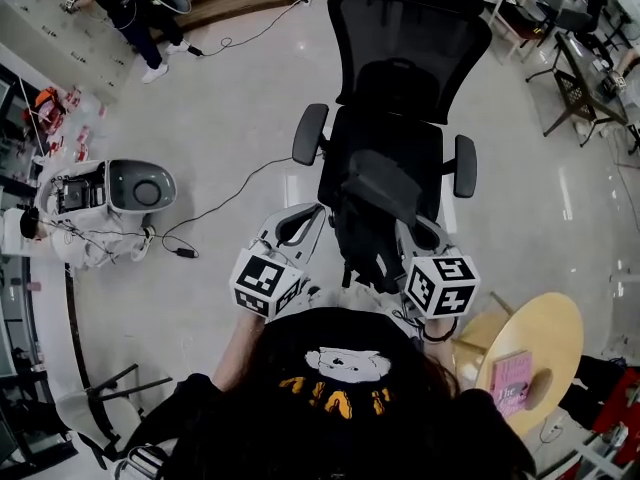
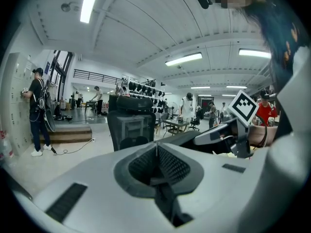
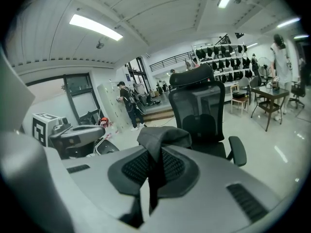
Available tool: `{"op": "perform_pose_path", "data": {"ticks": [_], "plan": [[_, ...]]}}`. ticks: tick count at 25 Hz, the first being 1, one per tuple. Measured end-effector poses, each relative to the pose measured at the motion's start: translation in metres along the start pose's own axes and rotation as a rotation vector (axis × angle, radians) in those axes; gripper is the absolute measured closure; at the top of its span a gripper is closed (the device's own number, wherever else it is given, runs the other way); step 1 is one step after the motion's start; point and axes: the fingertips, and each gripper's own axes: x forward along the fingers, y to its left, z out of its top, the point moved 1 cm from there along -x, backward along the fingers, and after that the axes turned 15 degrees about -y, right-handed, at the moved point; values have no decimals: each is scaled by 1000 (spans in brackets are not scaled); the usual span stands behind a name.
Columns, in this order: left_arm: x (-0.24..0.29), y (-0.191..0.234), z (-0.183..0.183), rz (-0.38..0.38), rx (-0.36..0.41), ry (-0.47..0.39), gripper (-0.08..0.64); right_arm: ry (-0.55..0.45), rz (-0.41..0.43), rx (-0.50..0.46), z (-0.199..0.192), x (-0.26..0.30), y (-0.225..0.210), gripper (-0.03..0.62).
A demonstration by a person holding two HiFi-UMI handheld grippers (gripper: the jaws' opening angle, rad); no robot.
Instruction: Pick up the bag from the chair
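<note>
While the left claw sits closed and empty, the right claw clamps the bag.

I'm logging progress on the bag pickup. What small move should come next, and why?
Probably raise the right gripper and draw it back toward the person. Its jaws are clamped on a fold of the dark bag, but the head view shows the bag hanging at the front edge of the chair seat, not clear of it. The left gripper is shut on nothing.
</note>
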Motion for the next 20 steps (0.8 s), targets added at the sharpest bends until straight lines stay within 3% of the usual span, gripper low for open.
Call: {"op": "perform_pose_path", "data": {"ticks": [11,20], "plan": [[-45,7,-7,-13,6,-10,545,-1,-21,20,-21,-10,36,575],[-99,29,-13,-25,-9,-22,546,-10,-45,-3,-34,-12,89,575]]}}
